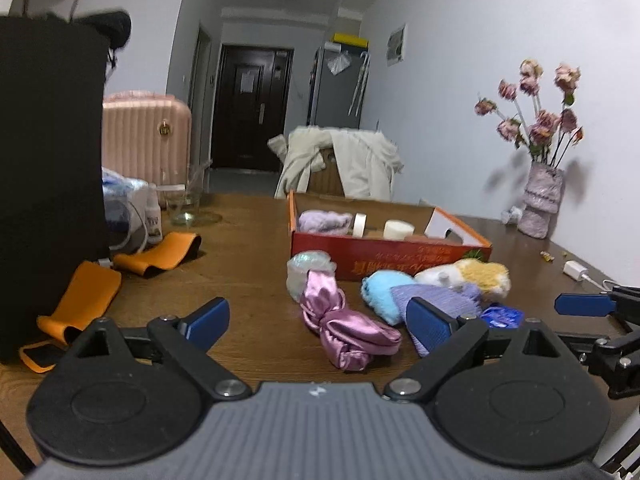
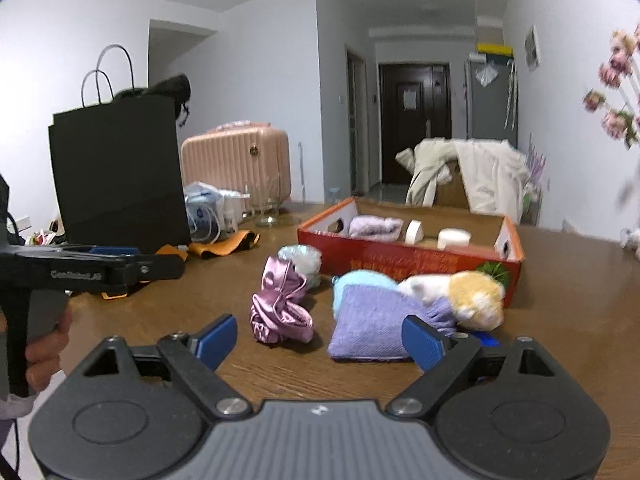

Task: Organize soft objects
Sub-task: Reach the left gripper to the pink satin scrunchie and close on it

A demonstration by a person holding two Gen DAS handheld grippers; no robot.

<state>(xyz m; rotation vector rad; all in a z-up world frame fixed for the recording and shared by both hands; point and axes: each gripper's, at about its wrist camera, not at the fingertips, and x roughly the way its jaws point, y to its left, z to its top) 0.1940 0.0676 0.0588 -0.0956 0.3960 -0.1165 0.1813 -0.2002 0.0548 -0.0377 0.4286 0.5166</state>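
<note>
**Both pairs of fingers spread wide over the loose soft things**

The blue-padded fingers point(image 1: 208, 318) of the left gripper point(image 1: 318, 322) stand wide apart and hold nothing; the right gripper point(image 2: 320, 338) is spread the same way, its right pad point(image 2: 422, 342) just in front of the lilac knitted pouch point(image 2: 376, 328). In the left view, the crumpled pink satin cloth point(image 1: 344, 326) lies on the table between the left gripper's fingers. Just right of the satin sit a pale blue fluffy ball point(image 2: 362, 282) and the pouch, touching, with a white and yellow plush toy point(image 2: 464, 292) lying against the pouch's far side. A small blue packet point(image 1: 502, 316) shows beside the pouch, though what it is stays unclear. Behind the satin rests a translucent crinkled plastic bundle point(image 2: 302, 258), close to the front wall of the shallow red cardboard box point(image 2: 420, 260). Inside the box lie a lilac fluffy cloth point(image 2: 376, 227), a white tape roll point(image 2: 415, 232) and a white cylinder point(image 2: 453, 238). All of it rests on the brown wooden table point(image 2: 200, 300). Further left stand a black paper bag point(image 2: 120, 176) and orange straps point(image 1: 158, 256); at the far right corner, a vase of dried pink flowers point(image 1: 540, 200).
</note>
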